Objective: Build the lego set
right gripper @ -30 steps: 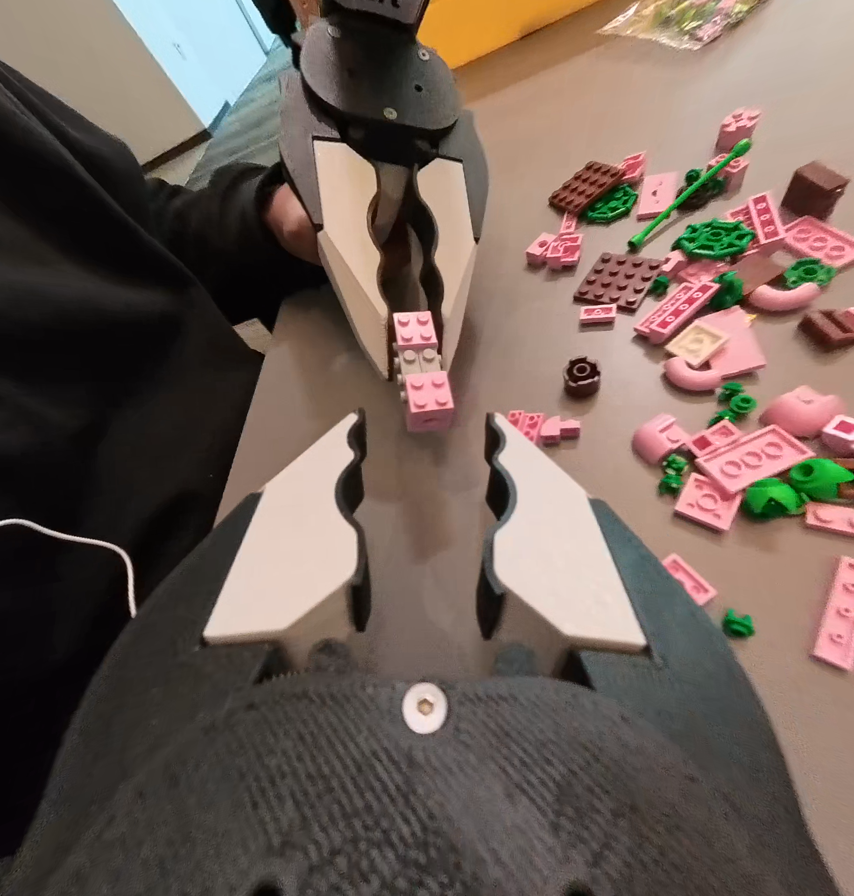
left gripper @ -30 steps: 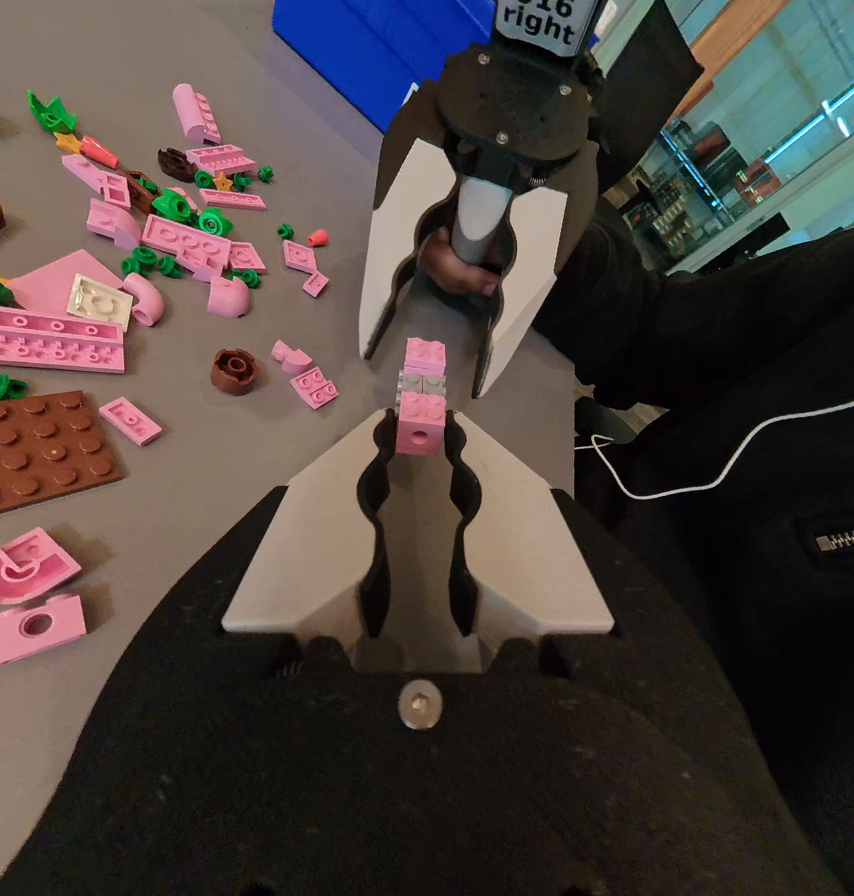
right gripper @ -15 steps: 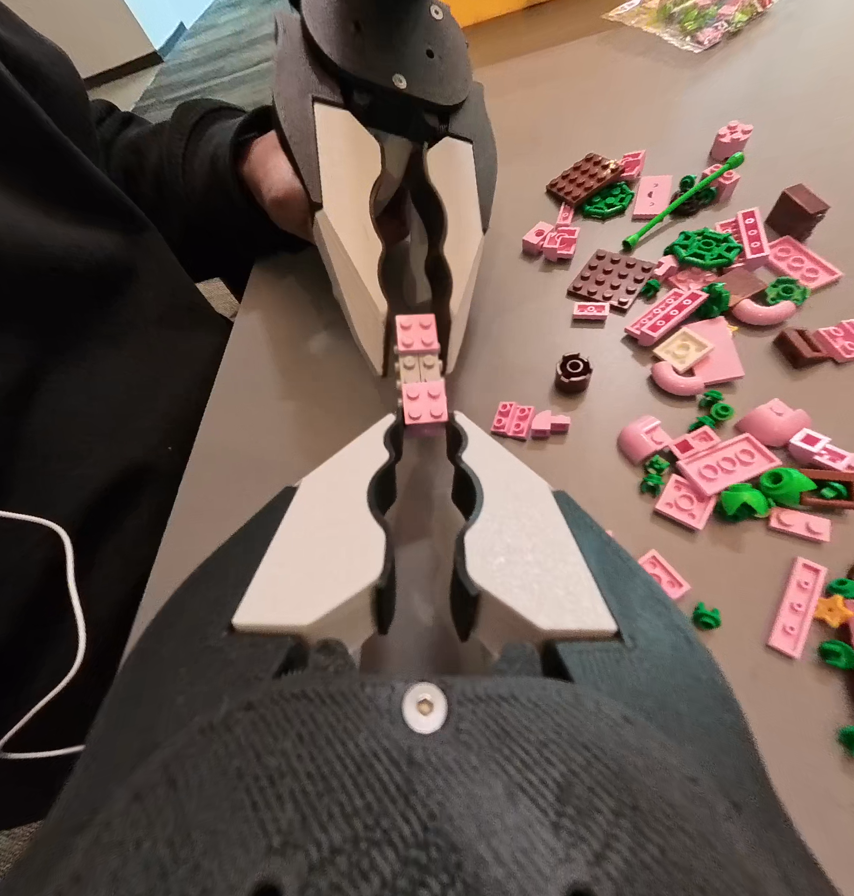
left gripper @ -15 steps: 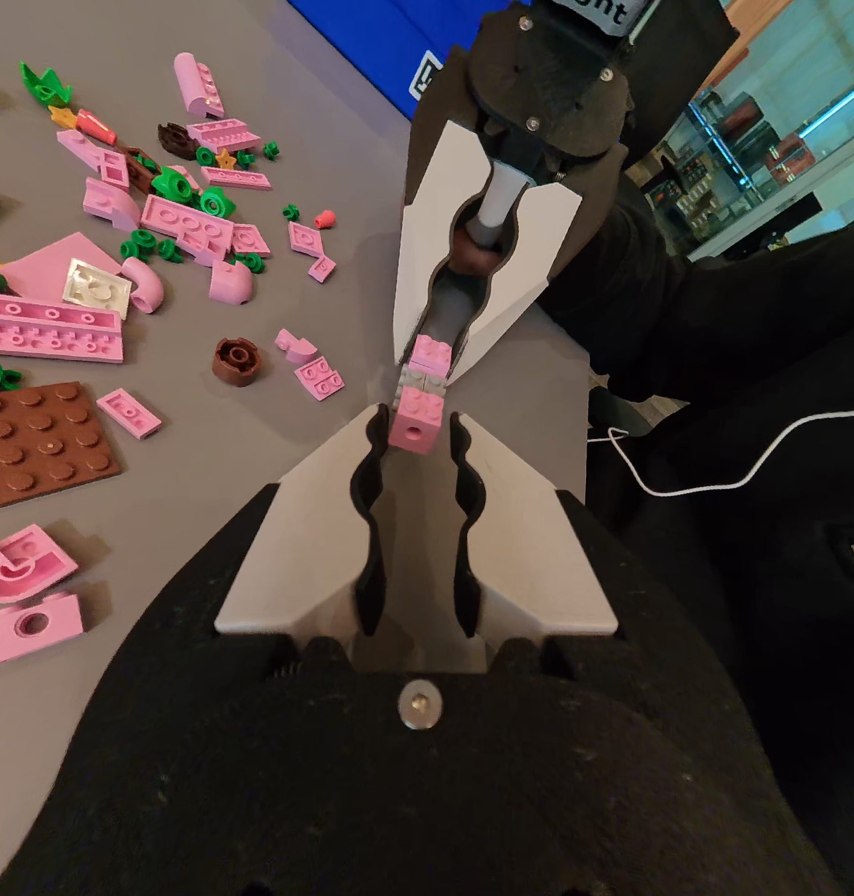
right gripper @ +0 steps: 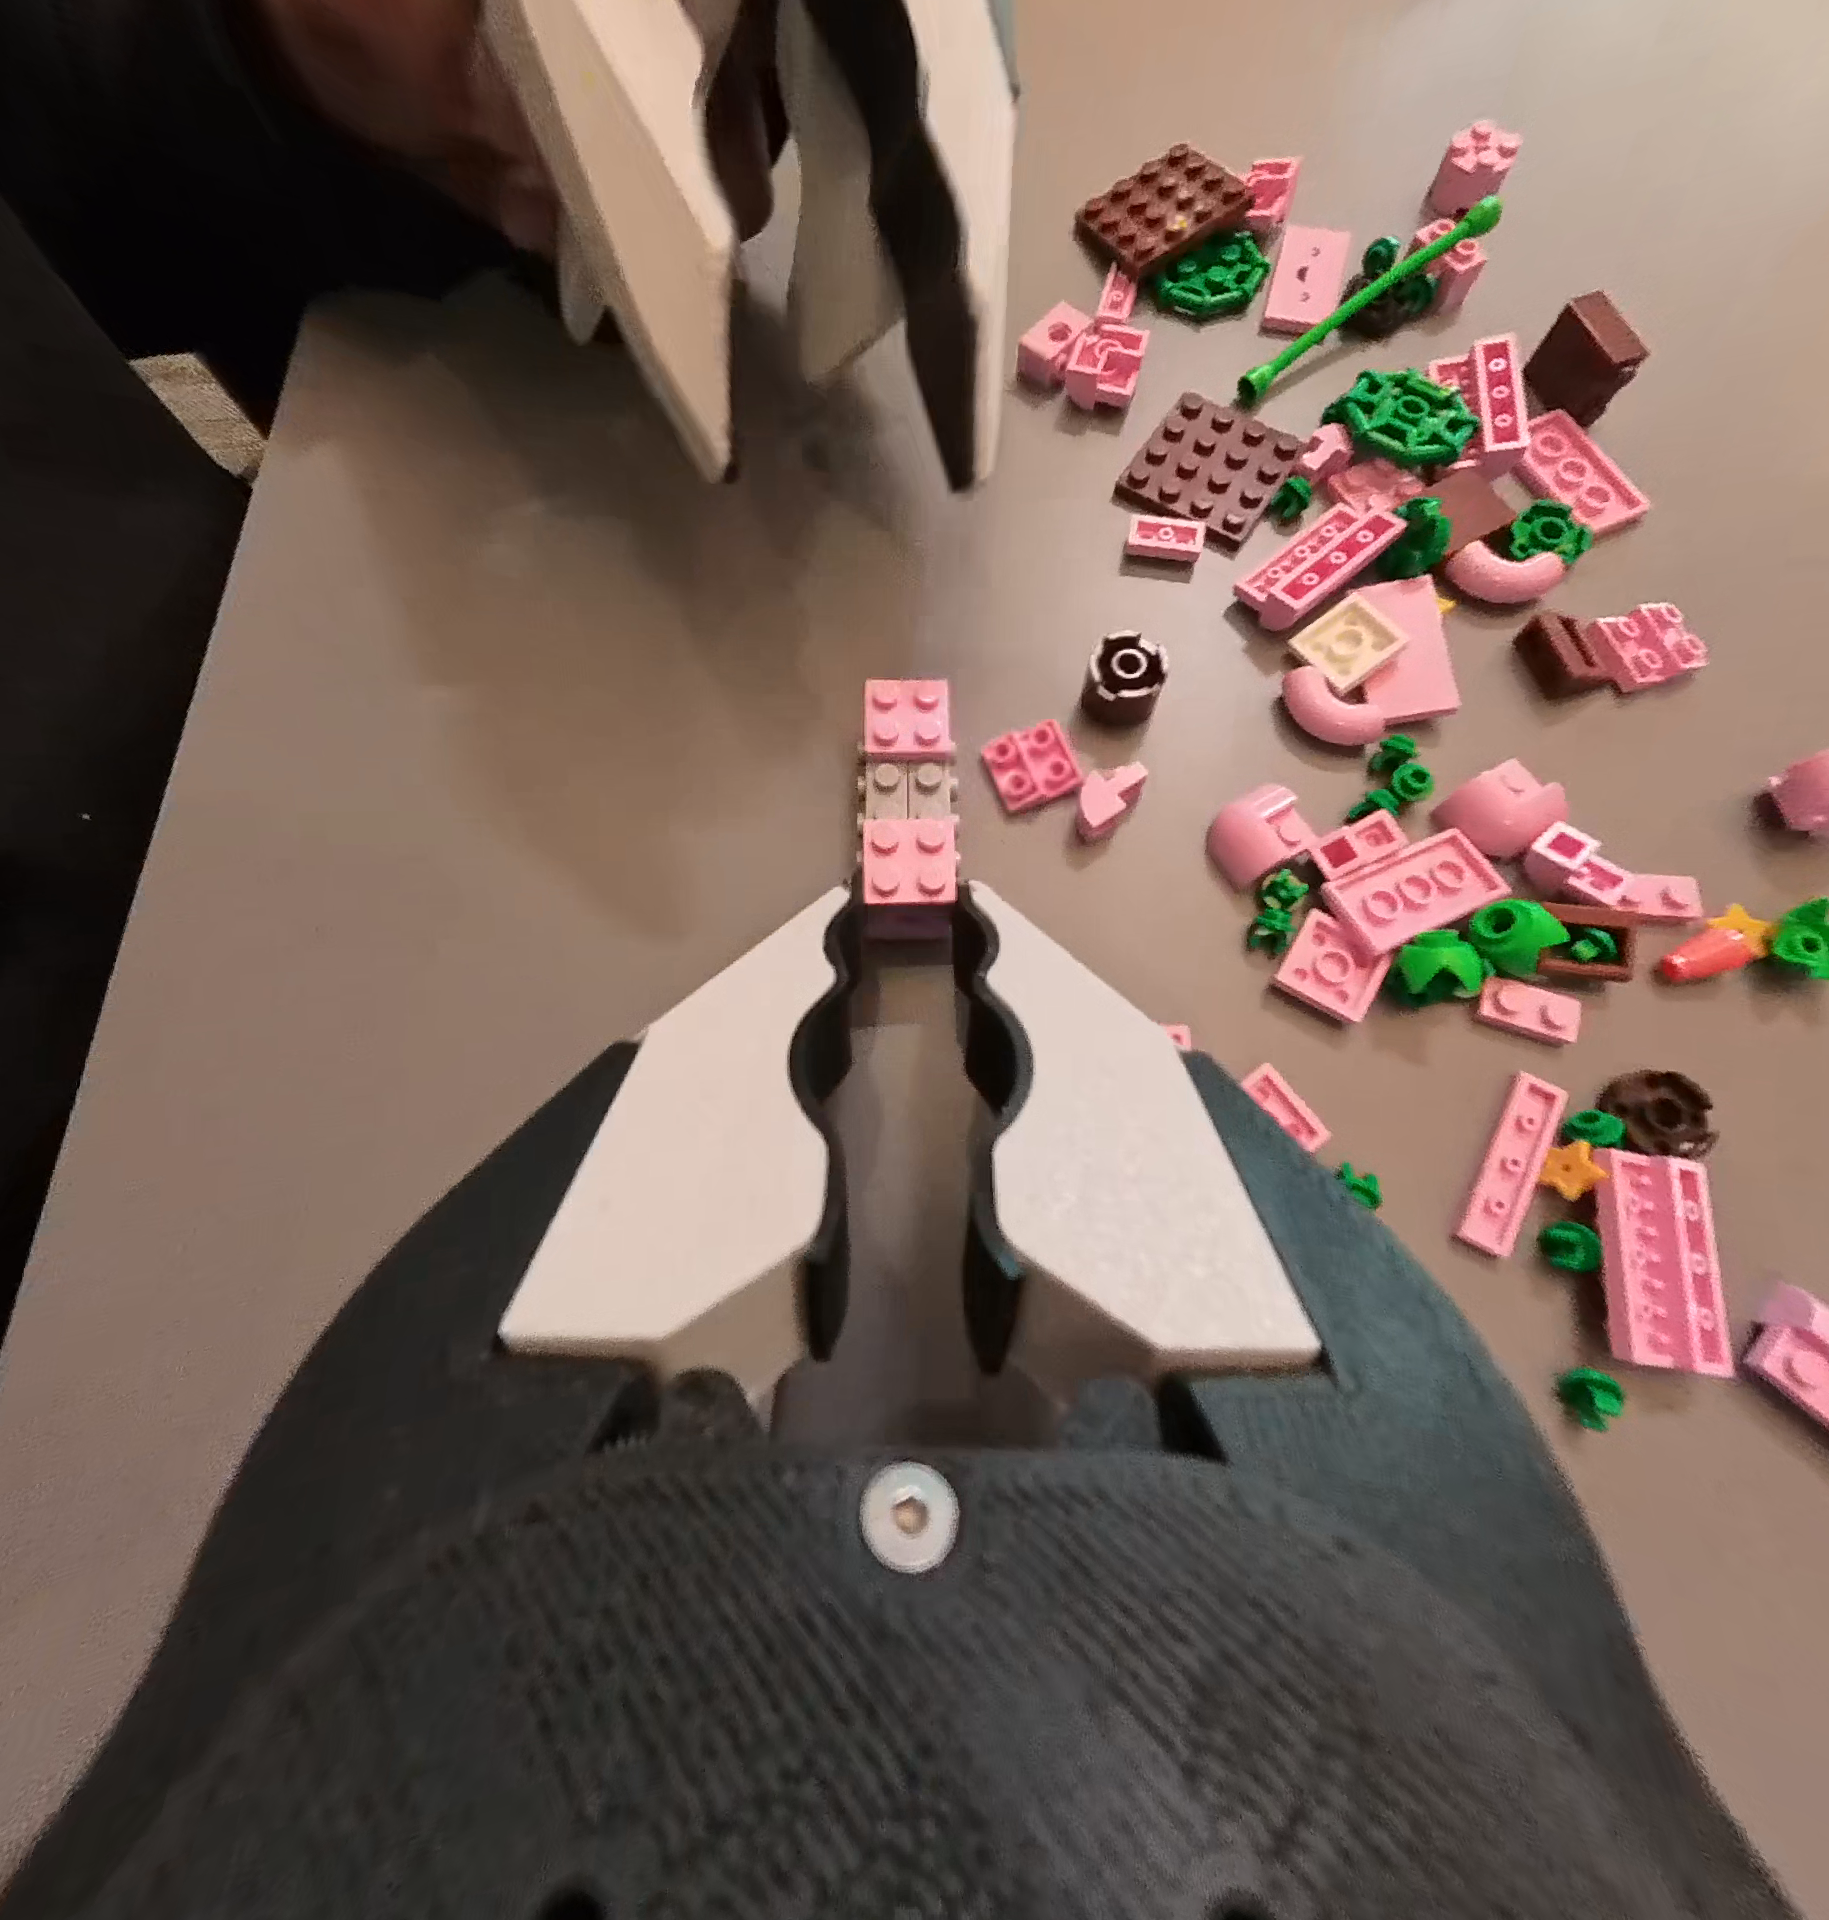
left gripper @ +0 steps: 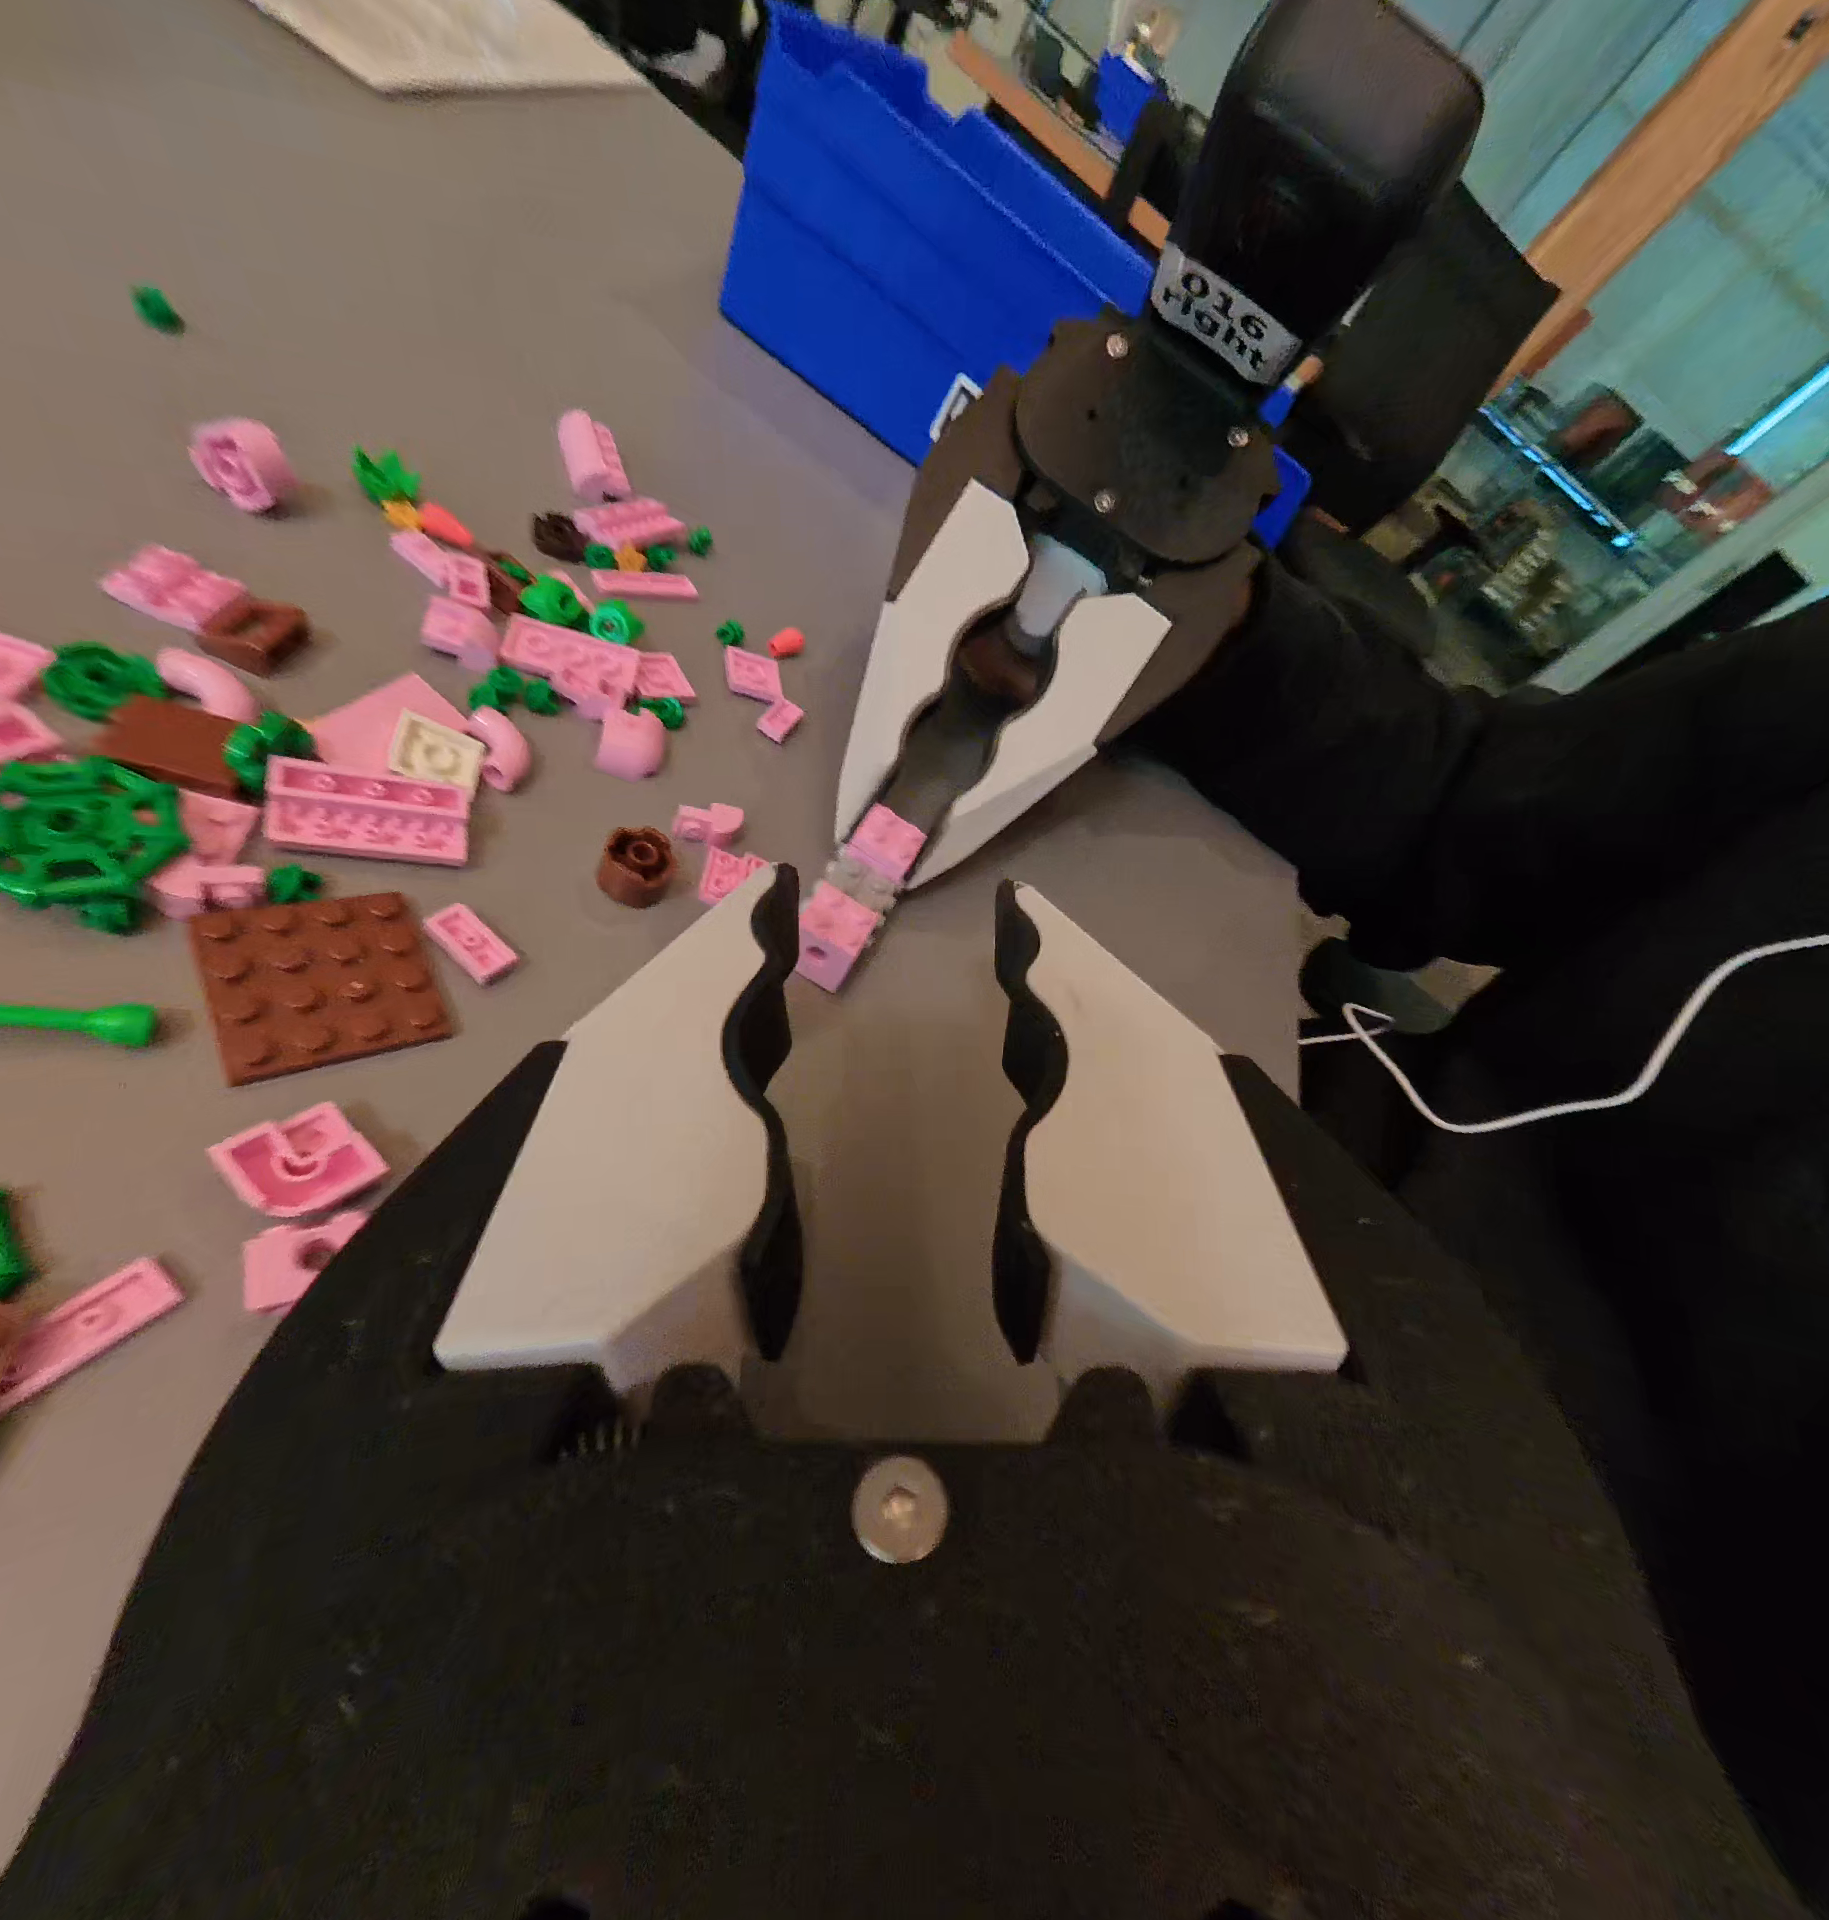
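Black tongs [left gripper: 889,904] with white wavy-edged fingers [left gripper: 640,1132], silver screw [left gripper: 897,1508]

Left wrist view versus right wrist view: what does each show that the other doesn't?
Only the left wrist view shows the blue bin at the table's far edge, the white cord across the dark clothing, and the glass-walled room behind.

Only the right wrist view shows the studded top of the brick stack head-on, and the orange carrot piece clearly.

Both show the right tool shut on the stack's near pink end, the left tool open and off it, the round brown piece, and the scattered pink and green pieces on the grey table.
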The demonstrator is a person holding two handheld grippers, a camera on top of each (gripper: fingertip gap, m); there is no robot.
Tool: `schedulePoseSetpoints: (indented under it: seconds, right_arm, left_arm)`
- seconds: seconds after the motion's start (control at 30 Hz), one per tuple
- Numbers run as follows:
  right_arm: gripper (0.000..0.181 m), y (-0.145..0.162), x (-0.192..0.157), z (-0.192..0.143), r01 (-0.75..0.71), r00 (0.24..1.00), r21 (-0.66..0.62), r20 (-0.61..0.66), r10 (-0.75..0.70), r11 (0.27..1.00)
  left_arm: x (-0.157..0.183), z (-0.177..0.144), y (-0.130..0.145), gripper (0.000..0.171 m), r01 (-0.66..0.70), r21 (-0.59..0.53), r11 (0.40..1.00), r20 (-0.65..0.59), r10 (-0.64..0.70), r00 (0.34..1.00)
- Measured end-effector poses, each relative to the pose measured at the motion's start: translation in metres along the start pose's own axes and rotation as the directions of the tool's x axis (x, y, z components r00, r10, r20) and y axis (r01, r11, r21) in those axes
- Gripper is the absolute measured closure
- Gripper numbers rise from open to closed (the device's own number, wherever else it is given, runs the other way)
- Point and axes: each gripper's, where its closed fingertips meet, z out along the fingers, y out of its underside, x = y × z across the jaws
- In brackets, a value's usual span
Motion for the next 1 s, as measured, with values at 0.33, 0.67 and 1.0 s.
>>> schedulePoseSetpoints:
  seconds: [0.33, 0.67, 1.0]
  right_arm:
    - [0.167, 0.001, -0.004, -0.001, 0.091, 0.996, -0.019, -0.015, -0.092, 0.996]
    - [0.166, 0.006, -0.019, -0.003, 0.139, 0.989, -0.038, 0.058, -0.137, 0.990]
    - [0.153, -0.003, -0.026, -0.011, 0.101, 0.988, 0.028, 0.113, -0.104, 0.994]
  left_arm:
    - [-0.010, -0.009, -0.010, 0.136, -0.075, 0.055, 0.996, 0.104, 0.069, 0.992]
    - [-0.010, -0.008, -0.009, 0.136, -0.069, 0.052, 0.996, 0.101, 0.064, 0.993]
    - [-0.010, -0.007, -0.008, 0.138, -0.069, 0.044, 0.997, 0.103, 0.064, 0.993]
